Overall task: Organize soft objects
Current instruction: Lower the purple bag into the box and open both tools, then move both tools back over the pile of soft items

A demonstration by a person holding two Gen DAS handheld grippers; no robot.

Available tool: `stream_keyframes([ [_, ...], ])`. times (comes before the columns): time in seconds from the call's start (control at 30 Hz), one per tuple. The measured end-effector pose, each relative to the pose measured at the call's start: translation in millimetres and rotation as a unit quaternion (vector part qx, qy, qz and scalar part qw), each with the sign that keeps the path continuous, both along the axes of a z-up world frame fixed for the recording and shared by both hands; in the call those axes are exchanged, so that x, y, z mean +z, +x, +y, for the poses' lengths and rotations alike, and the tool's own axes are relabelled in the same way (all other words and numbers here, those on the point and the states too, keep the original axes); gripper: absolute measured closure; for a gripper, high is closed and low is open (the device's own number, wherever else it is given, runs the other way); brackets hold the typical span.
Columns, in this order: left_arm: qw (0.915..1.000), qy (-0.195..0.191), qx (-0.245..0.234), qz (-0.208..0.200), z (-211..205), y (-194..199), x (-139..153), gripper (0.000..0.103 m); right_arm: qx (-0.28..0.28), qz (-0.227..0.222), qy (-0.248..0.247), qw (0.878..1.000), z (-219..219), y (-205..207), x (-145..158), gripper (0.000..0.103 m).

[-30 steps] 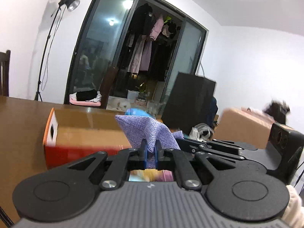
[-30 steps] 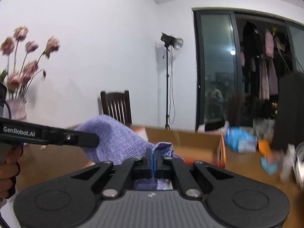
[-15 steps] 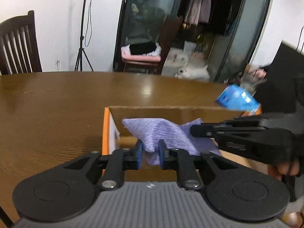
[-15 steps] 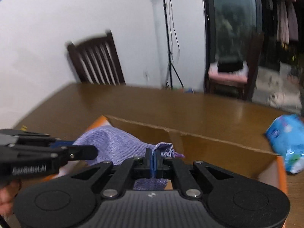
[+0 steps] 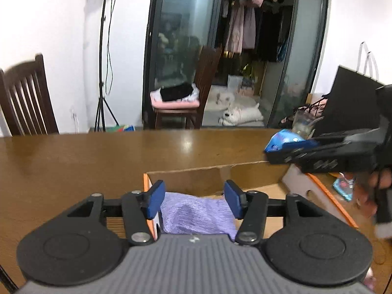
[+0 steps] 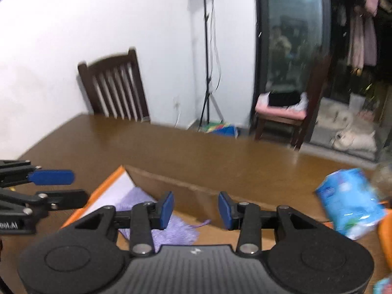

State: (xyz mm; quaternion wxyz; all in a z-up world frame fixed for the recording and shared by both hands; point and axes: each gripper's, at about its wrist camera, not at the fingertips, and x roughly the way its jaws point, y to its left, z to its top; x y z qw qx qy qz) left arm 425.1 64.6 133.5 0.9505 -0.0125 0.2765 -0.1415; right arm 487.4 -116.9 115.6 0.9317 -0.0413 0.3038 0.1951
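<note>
A purple knitted cloth (image 5: 196, 216) lies inside an open cardboard box (image 5: 210, 177) with orange edges on the brown table. My left gripper (image 5: 194, 199) hovers over it, jaws opening, blue pads apart and off the cloth. In the right wrist view the same cloth (image 6: 169, 230) rests at the box's (image 6: 196, 196) left end. My right gripper (image 6: 196, 209) is also opening above the box, with nothing pressed between its pads. The left gripper (image 6: 55, 187) shows at that view's left edge; the right gripper (image 5: 269, 155) shows at the left wrist view's right side, held by a hand.
A blue and white soft pack (image 6: 352, 203) lies on the table (image 5: 98, 156) right of the box. Dark wooden chairs (image 6: 115, 88) stand behind the table. A light stand (image 5: 103, 56) and a chair with a pink cushion (image 5: 175, 103) are beyond, by glass doors.
Both grippers carried the purple cloth over the box, then let go. The cloth dropped into the box and both sets of jaws opened wide.
</note>
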Motion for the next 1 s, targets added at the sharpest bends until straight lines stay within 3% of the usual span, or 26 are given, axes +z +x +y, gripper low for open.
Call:
stream_keyframes([
  [0.13,0.9995,0.007,0.01,-0.029,-5,-45,28,0.034,-0.023,-0.039,0.002,0.999,-44,-42,42,0.058],
  [0.2,0.9989,0.01,0.018,-0.042,-9,-65,38,0.032,-0.036,-0.053,-0.001,0.998,-63,-64,57,0.048],
  [0.43,0.996,0.023,0.037,-0.077,-31,-128,47,0.02,-0.055,-0.083,0.007,0.995,-115,-148,69,0.047],
  [0.63,0.9886,0.021,0.075,-0.128,-47,-202,27,0.016,-0.06,-0.119,0.02,0.991,-138,-229,48,0.046],
  [0.7,0.9839,0.022,0.074,-0.161,-52,-233,17,0.007,-0.053,-0.141,0.015,0.988,-141,-257,38,0.044],
  [0.8,0.976,0.029,0.074,-0.203,-58,-275,-2,0.001,-0.057,-0.181,-0.005,0.982,-142,-299,13,0.04],
  [0.93,0.9776,0.046,0.065,-0.195,-65,-309,-40,0.0,-0.063,-0.182,0.012,0.981,-138,-346,-25,0.034],
  [1.0,0.9813,0.03,0.077,-0.174,-64,-325,-61,0.0,-0.066,-0.175,0.028,0.982,-134,-365,-43,0.032],
])
